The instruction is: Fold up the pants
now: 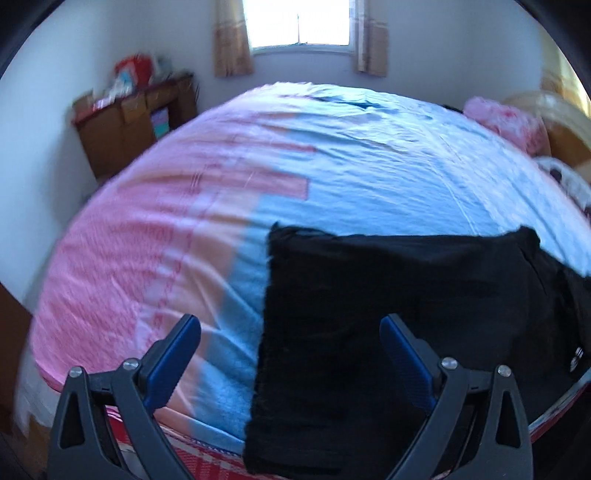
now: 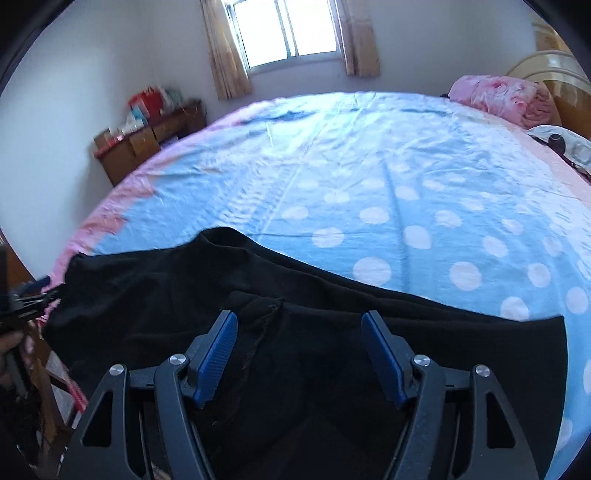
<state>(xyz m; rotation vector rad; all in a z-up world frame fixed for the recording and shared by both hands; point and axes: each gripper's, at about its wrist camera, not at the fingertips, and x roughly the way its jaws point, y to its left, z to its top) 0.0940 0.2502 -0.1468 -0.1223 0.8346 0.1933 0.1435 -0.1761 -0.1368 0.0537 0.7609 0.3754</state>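
The black pants [image 1: 388,314] are spread flat along the near edge of the bed [image 1: 332,166], on a sheet that is blue in the middle and pink toward one side. In the left wrist view a straight cut end of the cloth is seen running down toward the mattress edge, where it hangs slightly over.

The left gripper [image 1: 290,334] is held above that end with its blue-padded fingers [image 1: 173,354] spread wide. Nothing is clamped between them; one finger is seen over the bare sheet and the other over the black fabric, and contact with either cannot be told.

The right gripper [image 2: 299,330] is likewise released, its fingers [image 2: 218,350] set well apart above the wider part of the pants [image 2: 295,369], where a seam and a fold of cloth are visible. No fabric is pinched between the pads.

At the far left edge of the right wrist view, the left gripper [image 2: 37,286] is glimpsed just beside the end of the pants.

A pink blanket [image 2: 506,98] is bundled at the far corner of the bed, and a wooden cabinet [image 2: 144,146] stands against the wall under a curtained window [image 2: 284,31].
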